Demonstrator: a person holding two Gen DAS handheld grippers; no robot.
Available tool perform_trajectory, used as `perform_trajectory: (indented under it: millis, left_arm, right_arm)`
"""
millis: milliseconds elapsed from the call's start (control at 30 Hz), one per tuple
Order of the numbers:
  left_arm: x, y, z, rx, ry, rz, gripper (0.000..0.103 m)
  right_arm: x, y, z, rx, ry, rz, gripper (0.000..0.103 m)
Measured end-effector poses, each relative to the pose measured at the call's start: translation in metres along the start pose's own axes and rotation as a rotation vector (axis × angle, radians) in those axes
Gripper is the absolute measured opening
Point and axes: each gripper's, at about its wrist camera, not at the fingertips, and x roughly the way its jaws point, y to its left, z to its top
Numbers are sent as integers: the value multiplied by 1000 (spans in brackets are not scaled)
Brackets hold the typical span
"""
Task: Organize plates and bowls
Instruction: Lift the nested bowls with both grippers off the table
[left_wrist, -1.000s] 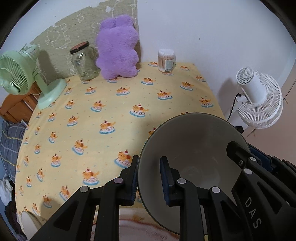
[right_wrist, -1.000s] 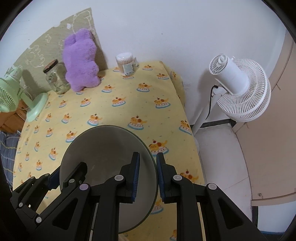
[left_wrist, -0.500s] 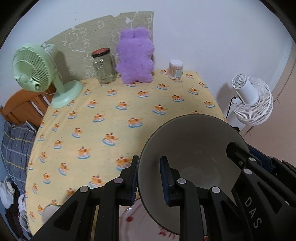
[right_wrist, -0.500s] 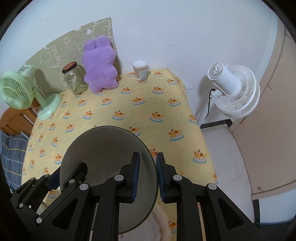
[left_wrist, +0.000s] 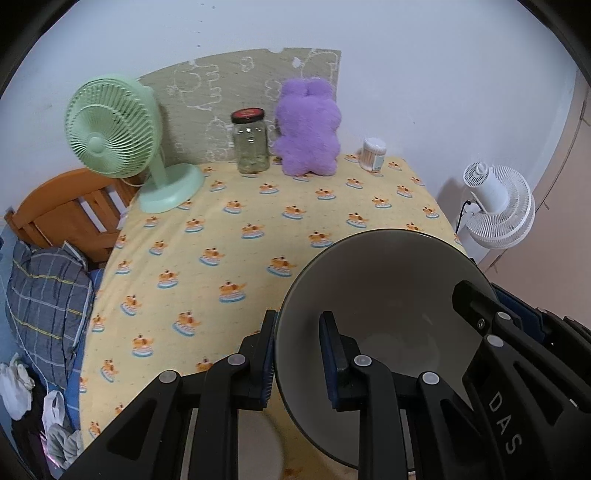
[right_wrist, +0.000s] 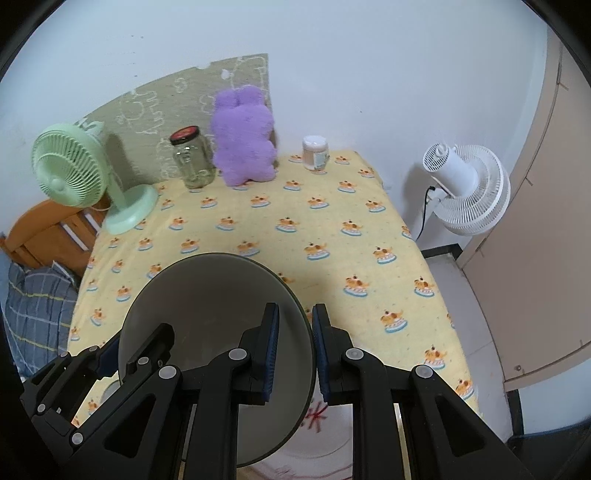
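- Both hand-held grippers carry one grey bowl above the yellow tabletop: the left hand-held gripper is clamped on its left rim, the right hand-held gripper on the opposite rim.
- The bowl is empty and tilted.
- A red-patterned plate lies on the tabletop below it; I judge stacking is under way, unfinished.
- The lidded glass jar at the back looks nearly empty.

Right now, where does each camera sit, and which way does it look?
Left wrist: on the left tool, looking down over the grey bowl it grips by the rim; the right tool shows too.
Right wrist: on the right tool, gripping the opposite rim; the left tool shows.
Shared: bowl, yellow tablecloth, green fan, purple plush.
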Motion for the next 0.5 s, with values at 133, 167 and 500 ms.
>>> perform_trajectory:
  millis: [133, 167, 500]
  left_arm:
    - [-12, 24, -10, 2, -12, 1, 20]
    - [-14, 29, -12, 2, -12, 2, 20]
    - [-24, 82, -41, 2, 2, 7, 20]
  right_arm:
    - [-12, 23, -10, -10, -14, -1, 22]
    - [-15, 30, -14, -11, -15, 1, 22]
    - [-25, 80, -45, -24, -1, 4, 22]
